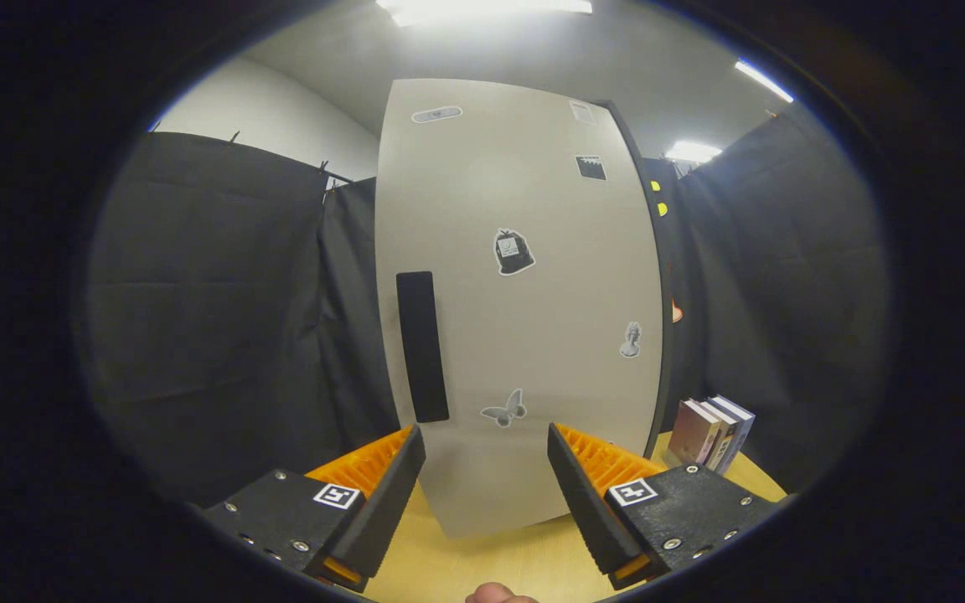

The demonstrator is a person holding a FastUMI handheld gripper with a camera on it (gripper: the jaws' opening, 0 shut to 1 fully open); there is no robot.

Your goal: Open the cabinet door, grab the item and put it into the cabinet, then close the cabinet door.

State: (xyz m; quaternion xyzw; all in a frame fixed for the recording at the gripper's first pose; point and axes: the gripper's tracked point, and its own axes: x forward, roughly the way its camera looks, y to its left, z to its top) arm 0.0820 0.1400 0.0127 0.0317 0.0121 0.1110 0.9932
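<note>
Wooden surface (491,561) ran under the scene, lit by ceiling strips above and hemmed by black cloth on both sides. Nearest of all, a fingertip (495,594) showed between the bases of the gripper's fingers. The gripper (487,444) was held level over the surface with its jaws released, spread wide and grasping nothing; bare surface and the foot of the cabinet showed in the gap between them.

Just ahead of the fingers stood the cabinet (533,318), upright on the surface, its pale door (482,209) closed and facing the gripper. A dark vertical handle (421,345) sat near the door's left edge, above and slightly beyond the left finger. Stickers were scattered over the door, among them a butterfly (503,408) low down between the two fingers and a dark one (513,251) near the middle.

Right of the cabinet and beyond the right finger, a few books (710,431) stood upright side by side on the surface, close to the cabinet's lower right corner and clear of the gripper.
</note>
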